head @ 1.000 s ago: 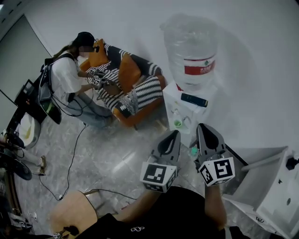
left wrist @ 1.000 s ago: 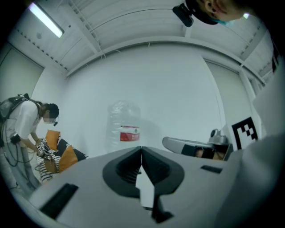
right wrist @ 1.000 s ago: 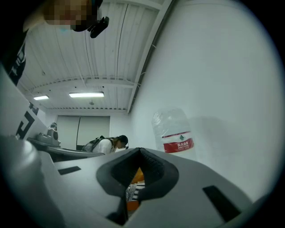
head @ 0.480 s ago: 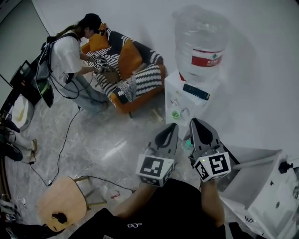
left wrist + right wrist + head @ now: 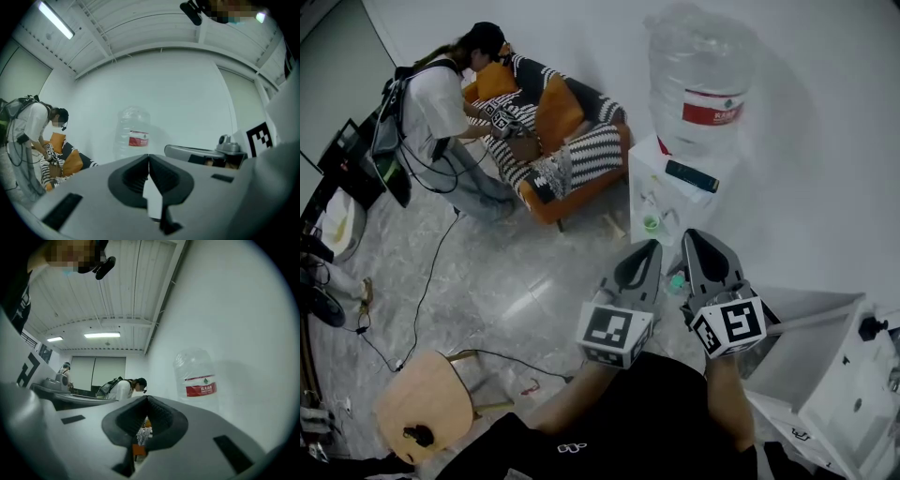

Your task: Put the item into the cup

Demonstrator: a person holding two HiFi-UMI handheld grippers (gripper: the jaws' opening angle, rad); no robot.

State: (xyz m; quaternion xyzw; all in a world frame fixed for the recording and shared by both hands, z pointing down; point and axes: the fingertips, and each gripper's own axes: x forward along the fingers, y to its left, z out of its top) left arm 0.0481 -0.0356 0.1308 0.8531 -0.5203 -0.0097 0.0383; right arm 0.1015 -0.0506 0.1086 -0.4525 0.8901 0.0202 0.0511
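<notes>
Left tool [image 5: 650, 247] and right tool [image 5: 690, 236], both closed, near water dispenser [image 5: 652, 174]

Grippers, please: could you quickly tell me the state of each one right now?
Left gripper: closed, nothing held.
Right gripper: closed, nothing held.

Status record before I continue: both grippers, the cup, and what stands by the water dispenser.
left gripper: jaws together, empty
right gripper: jaws together, empty
cup: small green cup on the white dispenser stand, ahead of both grippers
stand top: large clear water bottle with red label; dark flat rectangular device
bystander: person in white top bent over striped sofa
</notes>
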